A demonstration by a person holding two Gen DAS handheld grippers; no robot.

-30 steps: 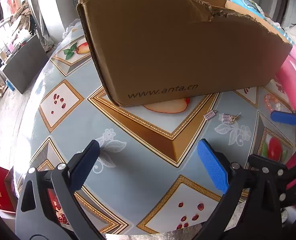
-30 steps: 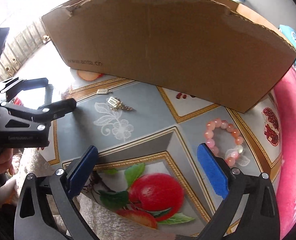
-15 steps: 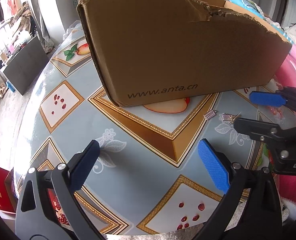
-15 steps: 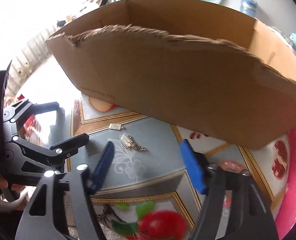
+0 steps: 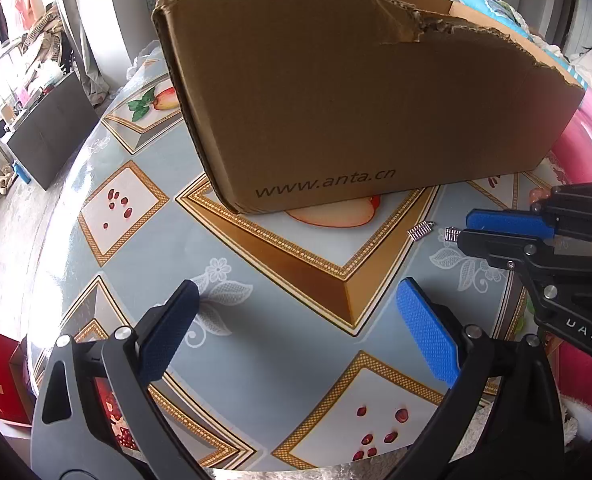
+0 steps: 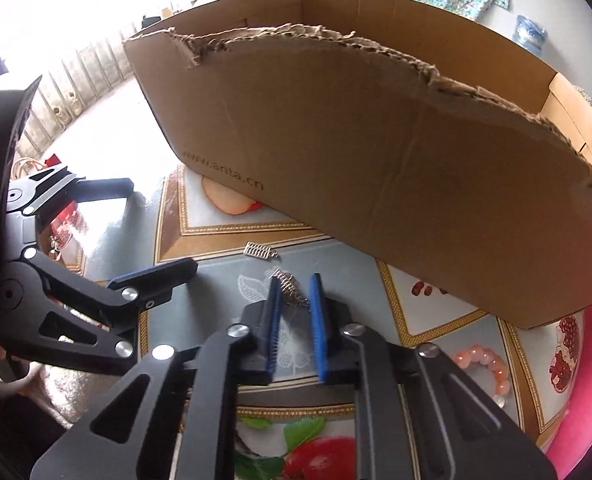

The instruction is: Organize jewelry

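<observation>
A large brown corrugated cardboard box (image 5: pixel 356 92) with a torn top edge and a printed web address on its side stands on a round counter (image 5: pixel 280 320) covered with a glossy grey-blue cloth patterned in gold-framed fruit squares. Just in front of the box, on the cloth, lie two small silver-coloured metal jewelry pieces: a flat ribbed earring (image 6: pixel 258 250) nearer the box and, close beside it, a small coiled silver charm on a short chain (image 6: pixel 290 289). The right gripper (image 6: pixel 295 280), black-framed with blue-padded fingers, points down at the counter with its jaws closing, the pads now only a narrow gap apart; the coiled charm lies between their tips, and whether the pads already press on it cannot be told. In the left wrist view the same gripper reaches in from the right edge with its tips over that charm (image 5: pixel 452 233), the ribbed earring (image 5: pixel 421 230) lying free just to the side of it. The left gripper (image 5: pixel 296 320) hovers over bare cloth with its jaws wide open and nothing between them. A bracelet of round pink beads (image 6: pixel 486 368) rests on the cloth to the right, apart from both grippers, near a bright pink cushion-like edge (image 6: pixel 584 400)
</observation>
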